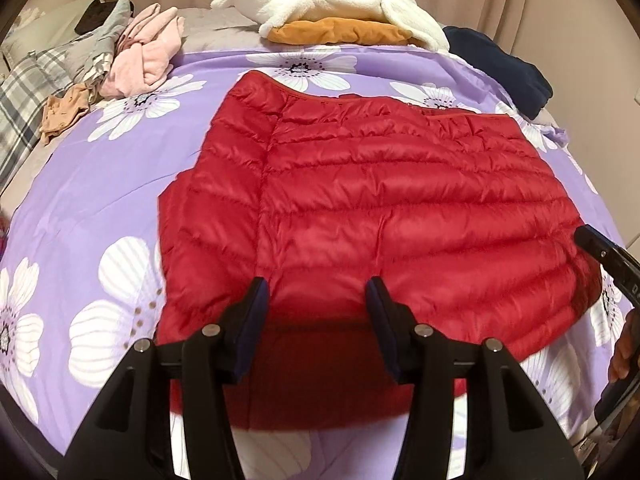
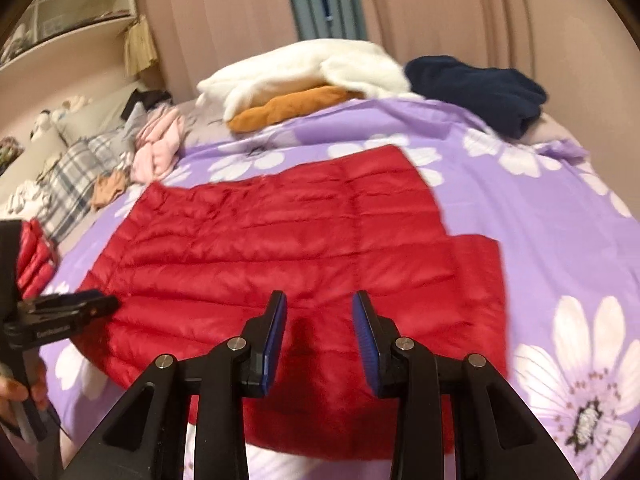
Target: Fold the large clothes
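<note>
A red quilted down jacket (image 1: 380,208) lies flat and folded on the purple flowered bedspread (image 1: 80,184). It also shows in the right wrist view (image 2: 280,240). My left gripper (image 1: 316,292) is open and empty, hovering over the jacket's near edge. My right gripper (image 2: 319,308) is open and empty above the jacket's near part. The right gripper's tip shows at the right edge of the left wrist view (image 1: 600,248). The left gripper shows at the left of the right wrist view (image 2: 100,304), beside the jacket's left edge.
At the far side of the bed lie a white fleece garment (image 1: 332,0) on an orange one (image 1: 340,32), and a navy garment (image 1: 504,68). Pink (image 1: 144,56), grey and plaid clothes (image 1: 24,96) lie at the far left. Curtains (image 2: 440,8) hang behind.
</note>
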`<state>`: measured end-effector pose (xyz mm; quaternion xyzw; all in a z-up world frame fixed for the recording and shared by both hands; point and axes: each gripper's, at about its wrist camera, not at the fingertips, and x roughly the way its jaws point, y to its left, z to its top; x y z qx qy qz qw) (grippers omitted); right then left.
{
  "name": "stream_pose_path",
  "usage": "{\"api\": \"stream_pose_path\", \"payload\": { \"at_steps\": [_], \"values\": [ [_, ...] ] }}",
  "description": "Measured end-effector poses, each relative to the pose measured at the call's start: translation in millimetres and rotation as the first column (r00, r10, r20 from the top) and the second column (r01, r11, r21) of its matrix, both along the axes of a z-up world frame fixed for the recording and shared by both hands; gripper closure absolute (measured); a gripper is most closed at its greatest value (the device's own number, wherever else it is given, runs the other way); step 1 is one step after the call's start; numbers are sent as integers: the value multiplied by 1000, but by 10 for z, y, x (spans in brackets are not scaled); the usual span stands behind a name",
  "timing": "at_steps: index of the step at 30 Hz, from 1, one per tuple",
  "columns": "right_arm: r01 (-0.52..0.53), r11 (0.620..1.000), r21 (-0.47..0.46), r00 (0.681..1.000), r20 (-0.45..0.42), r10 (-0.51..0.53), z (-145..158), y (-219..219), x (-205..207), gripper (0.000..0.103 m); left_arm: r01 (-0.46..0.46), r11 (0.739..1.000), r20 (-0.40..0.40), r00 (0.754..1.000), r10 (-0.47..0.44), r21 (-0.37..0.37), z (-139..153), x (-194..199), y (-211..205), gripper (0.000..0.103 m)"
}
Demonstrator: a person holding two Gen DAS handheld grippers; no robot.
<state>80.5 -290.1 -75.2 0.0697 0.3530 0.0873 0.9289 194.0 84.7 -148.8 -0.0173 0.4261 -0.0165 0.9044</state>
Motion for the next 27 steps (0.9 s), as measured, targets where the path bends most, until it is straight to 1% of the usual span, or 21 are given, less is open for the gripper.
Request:
{"api": "stream_pose_path", "payload": {
  "at_steps": [4,7,9,12,15,18,19,22,25,27],
  "values": [
    [32,999,-18,998,-61,-33,-181,-66,33,67,3,1000,-11,1000,-3,2,-70,-79,26,51],
    [39,999,-3,993,-114,-39,-348,-82,93,67,10,1000,-26,1000,-10,10,-147,-75,14,51],
    [36,999,-8,991,-126,-37,-396,-65,109,67,17,1000,-32,999,-16,16,-189,-53,14,51],
    [27,999,-22,989,-145,-30,-441,-30,149,67,12,1000,-46,999,-12,-7,-241,-33,39,51],
    [29,999,-28,986,-163,-33,-387,-33,138,67,8,1000,-52,999,-9,-27,-211,-56,67,51],
    [38,999,-26,988,-148,-41,-290,-52,77,67,4,997,-49,999,-8,-71,-147,-148,123,51],
    [38,999,-19,991,-130,-40,-232,-58,38,67,5,995,-41,999,-9,-101,-107,-200,170,51],
    [22,1000,-7,997,-77,-22,-101,-35,-51,67,-5,989,-13,1000,3,-147,-11,-325,292,51],
    [-7,1000,8,1000,-30,7,13,27,-71,67,-38,982,15,999,42,-186,84,-428,459,48],
    [-36,999,28,999,-10,36,79,109,-41,67,-63,980,22,997,69,-190,111,-445,545,47]
  ]
}}
